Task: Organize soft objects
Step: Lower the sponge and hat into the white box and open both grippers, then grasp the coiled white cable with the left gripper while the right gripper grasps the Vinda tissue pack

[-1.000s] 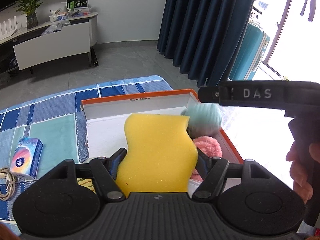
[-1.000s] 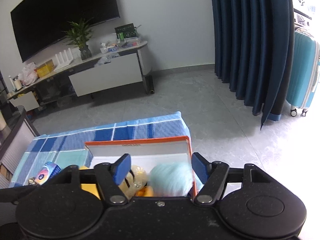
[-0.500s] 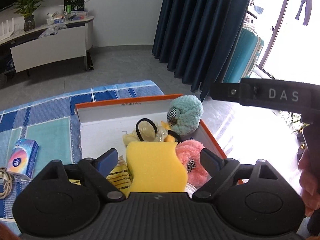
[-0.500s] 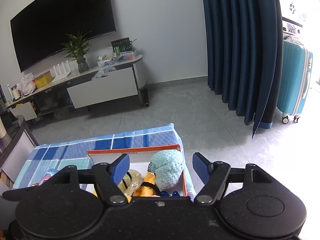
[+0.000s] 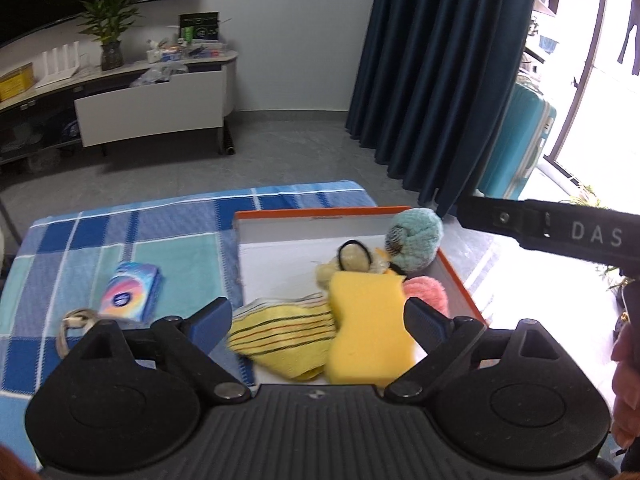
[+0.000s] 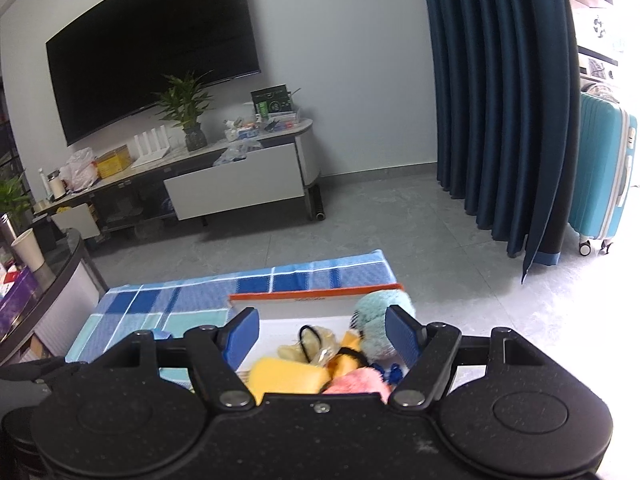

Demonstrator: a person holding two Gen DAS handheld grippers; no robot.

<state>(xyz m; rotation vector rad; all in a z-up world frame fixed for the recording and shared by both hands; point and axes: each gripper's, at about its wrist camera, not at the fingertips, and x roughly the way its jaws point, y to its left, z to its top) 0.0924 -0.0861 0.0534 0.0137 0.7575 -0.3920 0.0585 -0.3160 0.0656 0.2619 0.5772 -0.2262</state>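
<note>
Grey tiled floor [image 6: 380, 216], navy curtains [image 6: 500, 100] — wall television [image 6: 152, 48] (dark) over console [image 6: 224, 176].

The far left part of the box [image 5: 280, 256] lay bare, room enough to come down. Its near right was crowded: yellow sponge [image 5: 368, 332], striped cloth [image 5: 280, 332], pink pompom [image 5: 426, 292], teal ball [image 5: 416, 236]. Beside it, the tissue pack [image 5: 130, 290] sat on open blanket [image 5: 168, 236].

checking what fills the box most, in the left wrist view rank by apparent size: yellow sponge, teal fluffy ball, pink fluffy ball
1. Yellow wavy-edged foam sponge, largest, though nearest the camera.
2. Teal fluffy yarn ball.
3. Pink fluffy ball, smallest showing, but the sponge and a finger hide part of it, so its rank against the teal one is unsure.
</note>
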